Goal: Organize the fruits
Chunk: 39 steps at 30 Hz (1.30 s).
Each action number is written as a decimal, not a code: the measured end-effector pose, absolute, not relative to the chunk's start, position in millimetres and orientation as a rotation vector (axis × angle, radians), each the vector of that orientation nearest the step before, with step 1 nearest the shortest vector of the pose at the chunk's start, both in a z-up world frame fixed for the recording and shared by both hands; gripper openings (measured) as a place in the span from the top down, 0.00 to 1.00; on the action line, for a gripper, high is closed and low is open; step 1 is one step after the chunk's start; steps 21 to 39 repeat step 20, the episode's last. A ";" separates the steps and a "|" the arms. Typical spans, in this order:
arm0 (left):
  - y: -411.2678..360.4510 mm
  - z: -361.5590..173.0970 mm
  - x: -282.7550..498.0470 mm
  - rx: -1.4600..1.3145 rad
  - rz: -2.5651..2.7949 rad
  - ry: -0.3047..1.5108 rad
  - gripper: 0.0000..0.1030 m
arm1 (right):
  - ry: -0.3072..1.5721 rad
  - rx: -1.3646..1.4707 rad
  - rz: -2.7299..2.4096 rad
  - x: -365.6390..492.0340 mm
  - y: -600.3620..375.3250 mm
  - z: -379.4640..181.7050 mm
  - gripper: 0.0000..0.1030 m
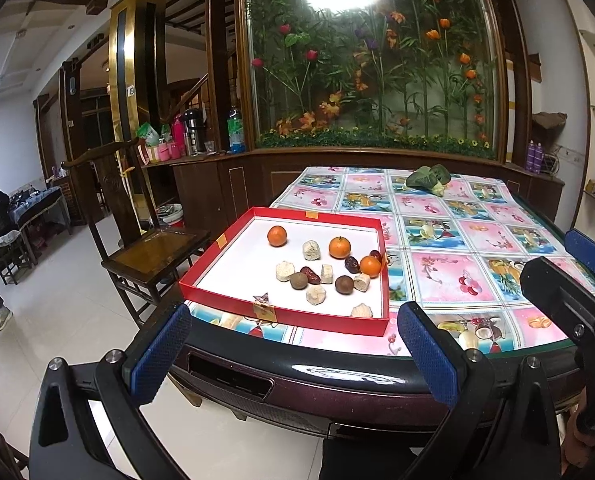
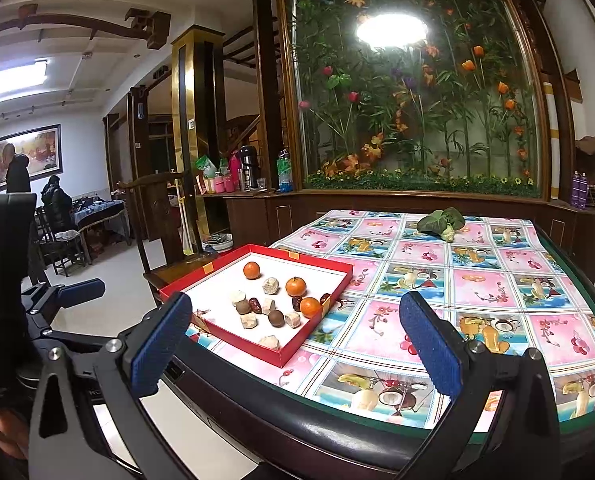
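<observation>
Both claws, left [image 1: 293, 354] and right [image 2: 295, 344], hang wide and empty short of the counter [image 2: 497, 280], with the fruits in the red tray [image 1: 281, 314] straight ahead of my nearer left.

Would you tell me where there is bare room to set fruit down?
Free: the red tray's near-left white floor, and the tablecloth between the tray and the leafy vegetable. Crowded: the tray's right half, around the oranges.
</observation>
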<state>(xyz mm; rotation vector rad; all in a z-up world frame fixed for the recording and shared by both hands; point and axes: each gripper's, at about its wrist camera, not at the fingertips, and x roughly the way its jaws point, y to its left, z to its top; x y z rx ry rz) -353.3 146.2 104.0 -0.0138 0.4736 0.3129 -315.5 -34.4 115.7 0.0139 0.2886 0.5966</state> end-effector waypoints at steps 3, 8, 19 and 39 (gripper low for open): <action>146.5 104.0 -353.2 -0.014 0.312 0.475 0.00 | 0.287 0.007 0.599 -315.8 -32.4 115.7 0.00; 147.3 103.9 -353.1 -0.015 0.315 0.473 0.00 | 0.289 -0.001 0.603 -315.4 -29.6 116.6 0.00; 144.3 102.9 -356.0 -0.015 0.288 0.425 0.00 | 0.281 -0.023 0.617 -316.3 -25.9 114.5 0.00; 144.2 102.7 -355.2 -0.015 0.287 0.429 0.00 | 0.280 -0.022 0.617 -316.1 -26.1 114.3 0.00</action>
